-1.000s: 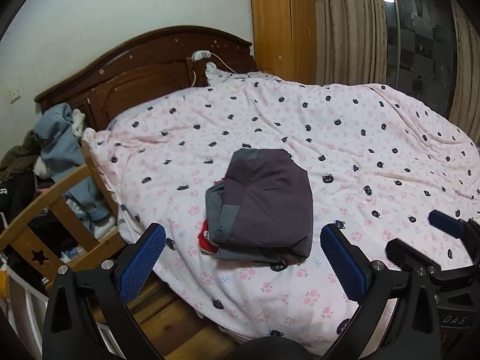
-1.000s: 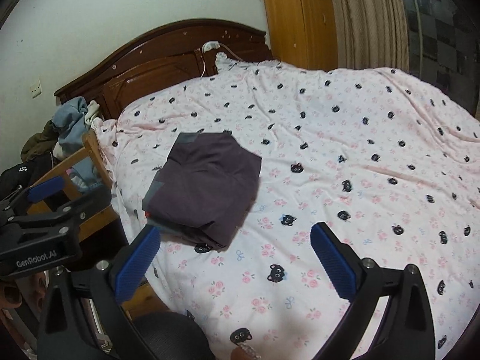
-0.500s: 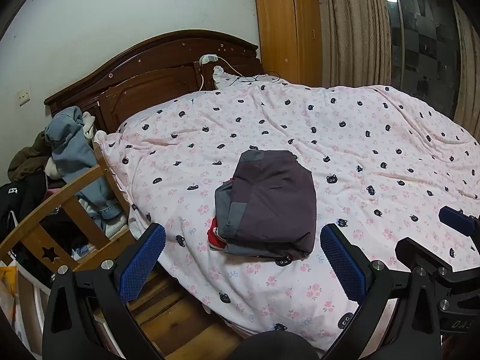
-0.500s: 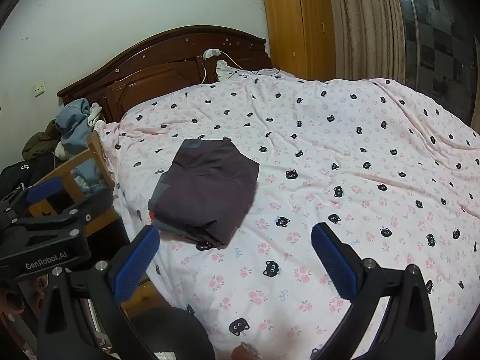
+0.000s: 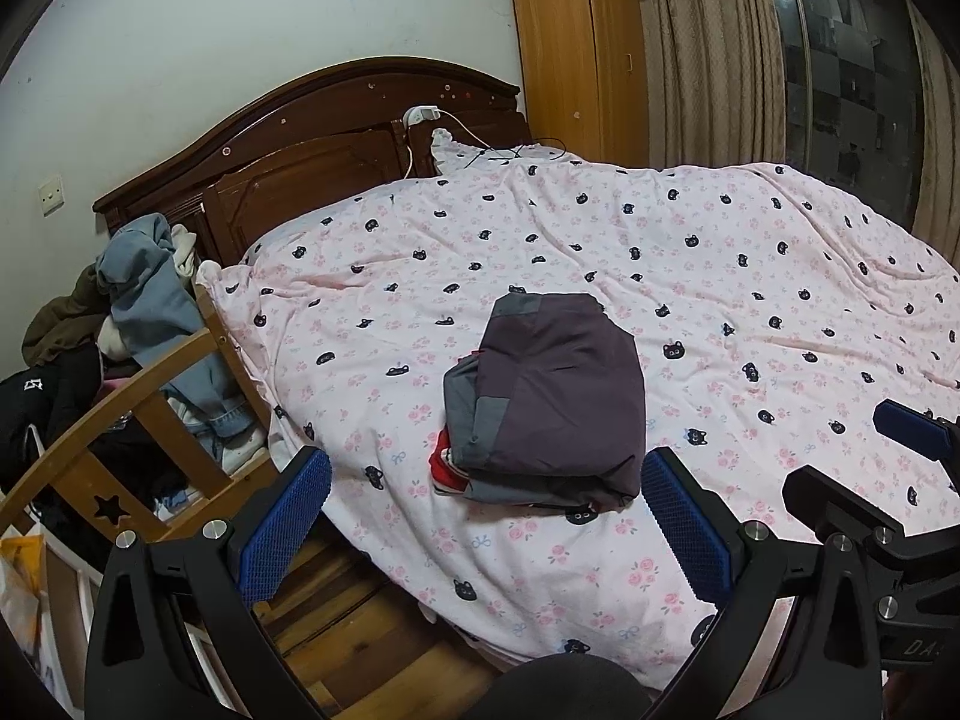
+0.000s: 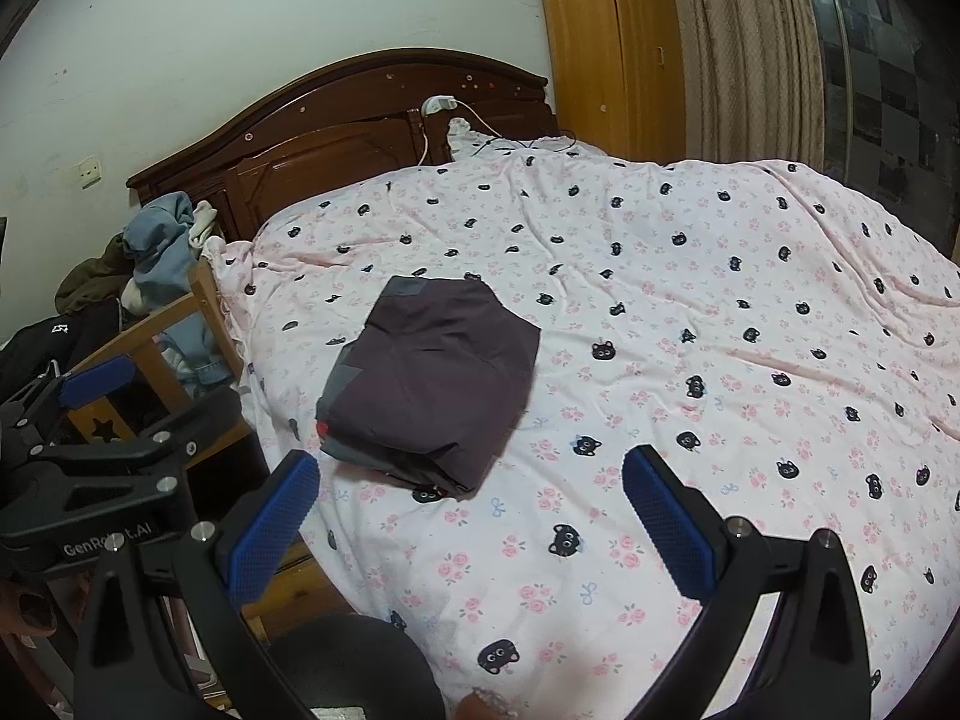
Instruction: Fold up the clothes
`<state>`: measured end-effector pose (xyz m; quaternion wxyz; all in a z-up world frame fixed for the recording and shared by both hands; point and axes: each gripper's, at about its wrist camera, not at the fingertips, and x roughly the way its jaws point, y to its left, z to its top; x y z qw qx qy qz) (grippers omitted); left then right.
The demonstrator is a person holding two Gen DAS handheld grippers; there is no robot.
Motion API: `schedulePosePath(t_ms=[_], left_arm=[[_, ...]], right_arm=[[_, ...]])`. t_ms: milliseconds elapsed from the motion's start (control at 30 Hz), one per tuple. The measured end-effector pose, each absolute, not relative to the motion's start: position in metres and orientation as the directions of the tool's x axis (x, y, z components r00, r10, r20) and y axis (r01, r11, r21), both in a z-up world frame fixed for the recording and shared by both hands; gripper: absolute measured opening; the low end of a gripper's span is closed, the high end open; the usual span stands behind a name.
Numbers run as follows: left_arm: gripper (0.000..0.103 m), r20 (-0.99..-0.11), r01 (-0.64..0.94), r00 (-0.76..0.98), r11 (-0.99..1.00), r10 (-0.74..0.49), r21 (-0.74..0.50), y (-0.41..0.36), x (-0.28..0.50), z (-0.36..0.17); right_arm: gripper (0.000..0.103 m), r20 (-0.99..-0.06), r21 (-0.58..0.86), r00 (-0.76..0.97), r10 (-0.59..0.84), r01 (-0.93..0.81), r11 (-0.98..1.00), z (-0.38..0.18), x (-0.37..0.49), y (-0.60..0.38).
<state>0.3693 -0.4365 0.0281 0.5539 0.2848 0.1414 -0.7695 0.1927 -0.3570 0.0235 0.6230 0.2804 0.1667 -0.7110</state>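
Observation:
A folded dark purple-grey garment (image 5: 558,402) lies on the pink cat-print bed cover (image 5: 720,276), near the bed's left edge; a bit of red cloth shows under its near left corner. It also shows in the right wrist view (image 6: 435,384). My left gripper (image 5: 486,522) is open and empty, held back from the garment above the bed's near edge. My right gripper (image 6: 471,516) is open and empty, to the right of the left one and clear of the garment. The right gripper shows in the left wrist view (image 5: 900,462), and the left gripper in the right wrist view (image 6: 90,420).
A wooden chair (image 5: 138,420) piled with jeans and other clothes (image 5: 150,300) stands left of the bed. A dark wooden headboard (image 5: 312,168) with a charger and cable is behind. A wardrobe (image 5: 576,54) and curtains (image 5: 708,54) stand at the back right. Wooden floor (image 5: 360,630) lies below.
Both grippers have drawn back and up from the folded garment, so more of the bed and floor shows. The garment has not moved. Both stay open.

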Motion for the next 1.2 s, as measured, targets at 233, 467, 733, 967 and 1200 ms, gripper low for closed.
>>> schedulePosePath(t_ms=[233, 467, 733, 967, 1200], left_arm=[[0.103, -0.604, 0.936, -0.211, -0.338, -0.768, 0.102, -0.435, 0.377, 0.027], [0.103, -0.609, 0.935, -0.213, -0.341, -0.764, 0.100, -0.434, 0.378, 0.026], [0.102, -0.604, 0.938, -0.205, -0.330, -0.770, 0.102, -0.434, 0.380, 0.028], [0.103, -0.600, 0.938, -0.218, -0.334, -0.770, 0.089, -0.430, 0.382, 0.032], [0.103, -0.593, 0.941, -0.213, -0.326, -0.776, 0.090, -0.429, 0.383, 0.032]], right_arm=[[0.103, -0.605, 0.107, -0.072, -0.793, 0.980, -0.171, 0.025, 0.196, -0.359], [0.103, -0.602, 0.096, -0.083, -0.794, 0.980, -0.175, 0.028, 0.195, -0.360], [0.103, -0.600, 0.105, -0.084, -0.796, 0.977, -0.183, 0.029, 0.190, -0.359], [0.103, -0.598, 0.101, -0.089, -0.796, 0.977, -0.185, 0.031, 0.190, -0.355], [0.103, -0.588, 0.085, -0.105, -0.802, 0.978, -0.189, 0.036, 0.192, -0.352]])
